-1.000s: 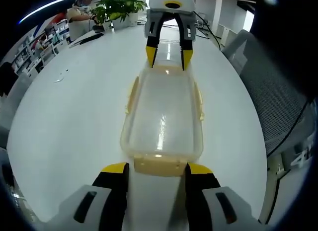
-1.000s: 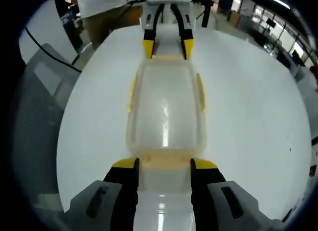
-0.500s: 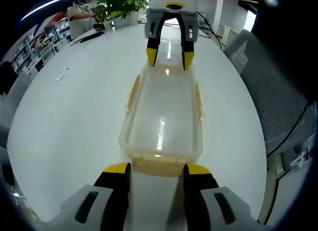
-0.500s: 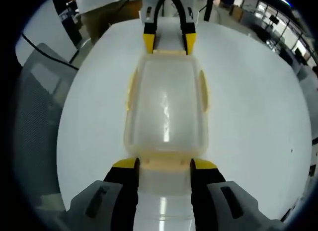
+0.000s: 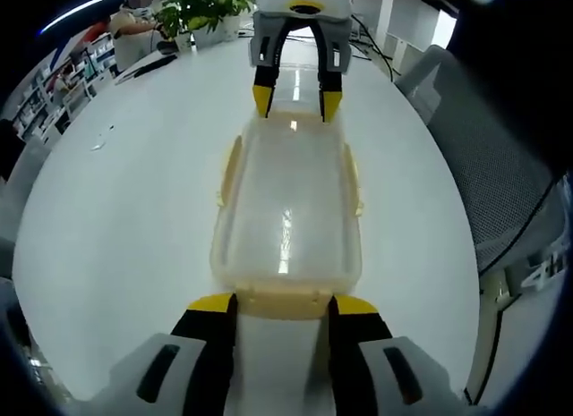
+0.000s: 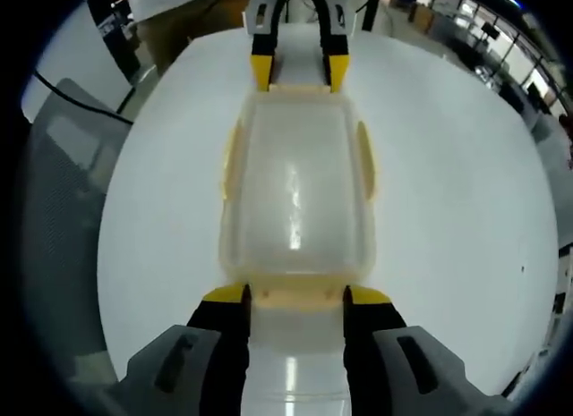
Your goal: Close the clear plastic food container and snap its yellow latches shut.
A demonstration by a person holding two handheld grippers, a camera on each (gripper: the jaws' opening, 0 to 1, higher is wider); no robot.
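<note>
We have the white round table (image 5: 116, 219) spread under everything, with a mesh office chair (image 5: 488, 179) just off its edge (potted plants (image 5: 201, 4) sit at the far side). In the middle of it lies the clear plastic food container (image 5: 286, 210), its lid already down on the base, so we judge the closing done. What is left is the latching: the yellow latches (image 6: 365, 161) along the long sides look flared outward, not snapped, though we cannot be sure through the glare. We hold the left gripper (image 5: 281, 304) at one short end, jaws spread about as wide as the end latch (image 5: 282, 300) and straddling it without pinching it. The right gripper (image 6: 295, 296) mirrors this at the opposite end latch (image 6: 295, 295), equally spread, holding nothing. We can read no brand or writing anywhere.
</note>
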